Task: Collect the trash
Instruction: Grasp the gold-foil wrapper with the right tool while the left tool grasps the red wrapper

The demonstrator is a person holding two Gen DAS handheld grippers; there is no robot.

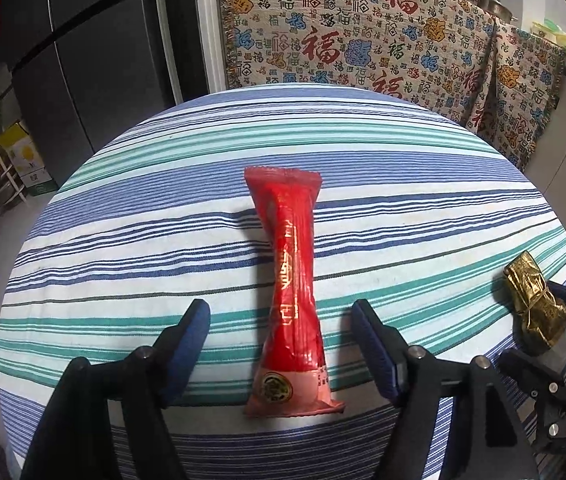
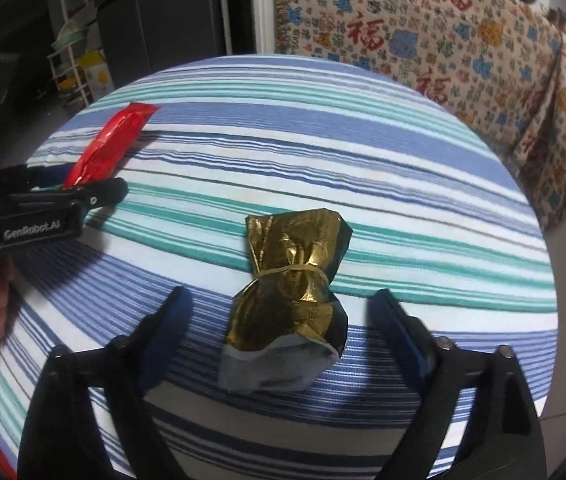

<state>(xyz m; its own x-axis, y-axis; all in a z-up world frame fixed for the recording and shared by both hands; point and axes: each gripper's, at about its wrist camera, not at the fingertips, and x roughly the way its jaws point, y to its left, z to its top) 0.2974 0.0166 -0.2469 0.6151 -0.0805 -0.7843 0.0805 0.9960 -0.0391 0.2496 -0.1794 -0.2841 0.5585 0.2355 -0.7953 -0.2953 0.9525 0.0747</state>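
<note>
The left gripper [image 1: 279, 344] stands with its jaws spread either side of a long red plastic snack wrapper [image 1: 289, 288] lying on the blue, green and white striped tablecloth [image 1: 403, 184], pads clear of it. Beside it, the right gripper [image 2: 283, 336] brackets a crumpled gold foil bag tied with a rubber band [image 2: 291, 288], equally wide and empty. Both look poised to pick up: each needs to sink slightly and close squarely.
</note>
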